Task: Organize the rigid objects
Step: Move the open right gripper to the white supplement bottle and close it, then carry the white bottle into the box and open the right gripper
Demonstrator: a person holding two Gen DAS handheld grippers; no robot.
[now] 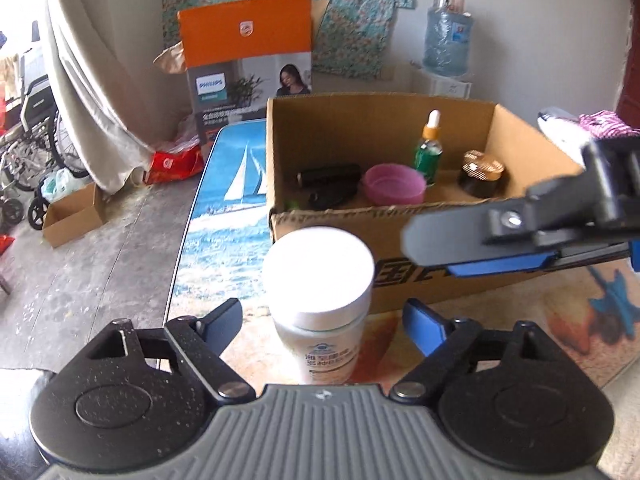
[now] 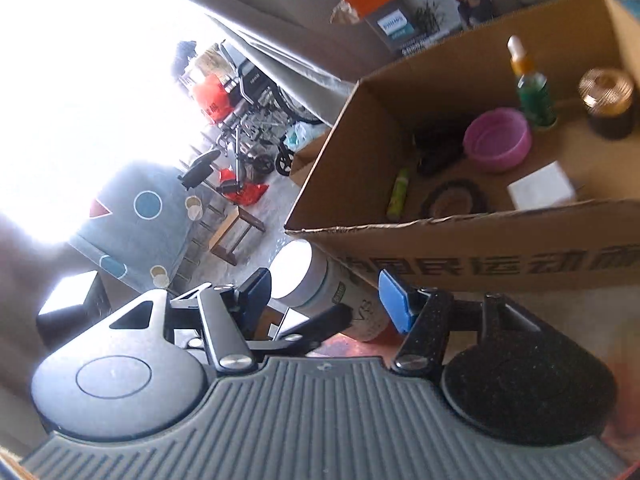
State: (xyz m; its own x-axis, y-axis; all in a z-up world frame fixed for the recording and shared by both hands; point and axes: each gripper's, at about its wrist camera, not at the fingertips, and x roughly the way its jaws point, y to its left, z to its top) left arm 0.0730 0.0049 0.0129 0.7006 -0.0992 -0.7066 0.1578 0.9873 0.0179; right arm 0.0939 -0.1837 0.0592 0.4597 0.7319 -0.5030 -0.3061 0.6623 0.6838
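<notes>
A white-capped supplement bottle (image 1: 320, 300) stands upright on the table in front of an open cardboard box (image 1: 340, 232). My left gripper (image 1: 322, 320) is open, its fingers on either side of the bottle and apart from it. My right gripper (image 2: 326, 296) is open and empty; the bottle (image 2: 316, 284) shows between its fingers but farther off. The right gripper also shows at the right of the left wrist view (image 1: 500, 236). The box (image 2: 440, 240) holds a pink bowl (image 1: 394, 184), a green dropper bottle (image 1: 429, 148), a dark gold-lidded jar (image 1: 482, 174) and black items.
The box also holds a white square block (image 2: 540, 190), a green tube (image 2: 399, 194) and a round coaster (image 2: 454, 200). An orange Philips carton (image 1: 248, 76) stands behind the table. A wheelchair (image 1: 28, 140) and a small open carton (image 1: 72, 214) sit on the floor at left.
</notes>
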